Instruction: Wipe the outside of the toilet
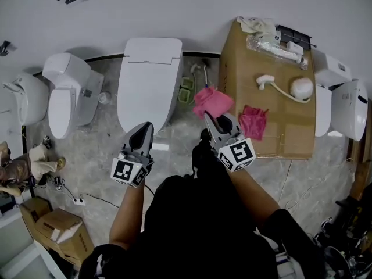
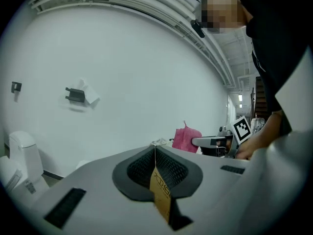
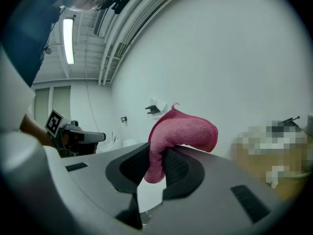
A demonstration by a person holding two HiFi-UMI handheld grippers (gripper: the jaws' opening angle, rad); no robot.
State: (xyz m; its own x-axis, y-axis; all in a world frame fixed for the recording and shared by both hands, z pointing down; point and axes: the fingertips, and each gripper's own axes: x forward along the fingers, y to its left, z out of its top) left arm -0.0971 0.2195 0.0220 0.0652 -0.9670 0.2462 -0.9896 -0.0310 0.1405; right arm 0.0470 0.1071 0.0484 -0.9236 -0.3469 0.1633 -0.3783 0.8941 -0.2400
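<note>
The person stands on the grey floor [image 1: 186, 135] facing a white toilet [image 1: 148, 77] whose lid is down; it stands against the white wall, straight ahead of the left gripper [image 1: 143, 131] and just left of the right gripper [image 1: 208, 118]. Both grippers are held up in front of the body and neither touches the toilet. In the left gripper view the left gripper [image 2: 155, 151] has its fingers together, with only a small tan tag [image 2: 161, 192] showing at the seam between them. The right gripper [image 3: 155, 163] has its fingers clamped on a pink cloth [image 3: 183, 131], which bunches up above the tips and droops over to one side; in the head view the same cloth [image 1: 213, 101] hangs between the toilet and a cardboard surface [image 1: 290, 135] to the right. On that surface lie a second pink cloth [image 1: 253, 122] and a white brush [image 1: 301, 89] with a round head. A smaller white toilet [image 1: 65, 95] stands further left along the wall.
</note>
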